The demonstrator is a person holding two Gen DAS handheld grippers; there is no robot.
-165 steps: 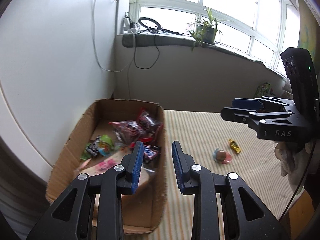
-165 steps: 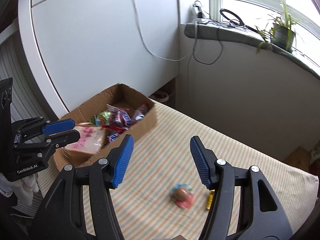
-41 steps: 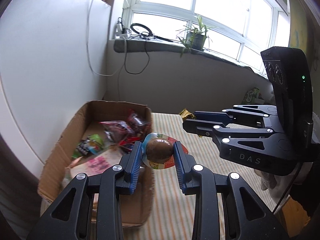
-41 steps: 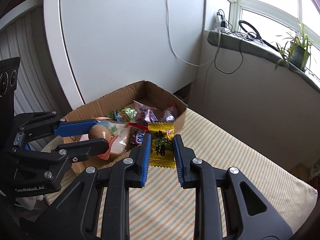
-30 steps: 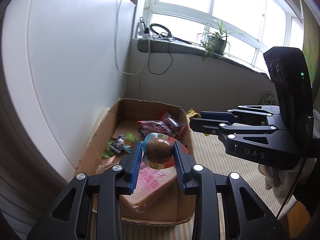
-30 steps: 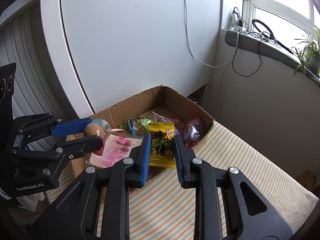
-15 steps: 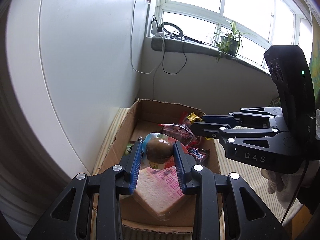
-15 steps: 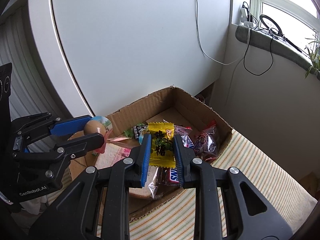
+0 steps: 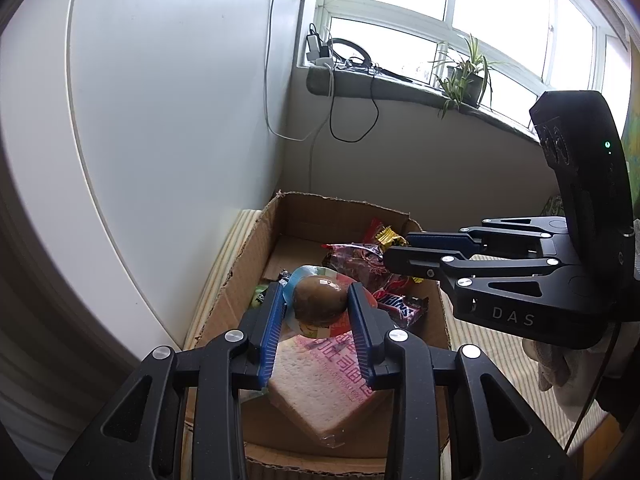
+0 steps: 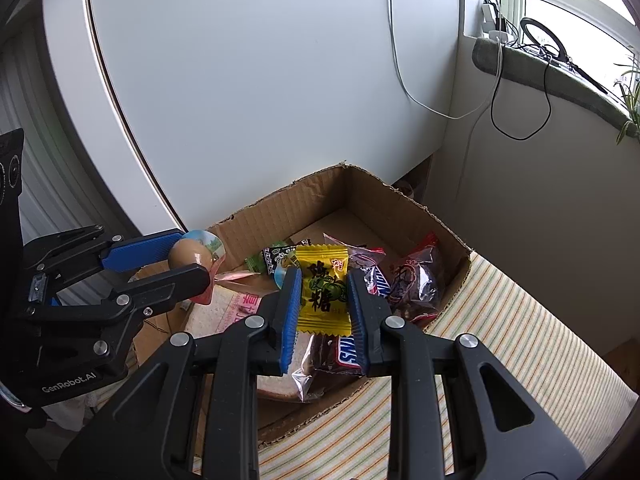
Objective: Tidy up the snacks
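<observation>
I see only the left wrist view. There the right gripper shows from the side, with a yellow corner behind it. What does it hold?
Observer: The right gripper is shut on a yellow candy with black characters and a green fruit printed on it.
Operator: Is the candy over the box?
Observer: Yes. It hangs within the outline of the box, directly above a Snickers bar.

Bright daylight pours through the white-framed window [image 9: 460,28], whose panes are blown out to glare. It falls soft and even on the plain white wall panel [image 10: 260,80], shadows faint. Both fisheye views bend straight lines and darken at the corners; focus is sharp.
</observation>
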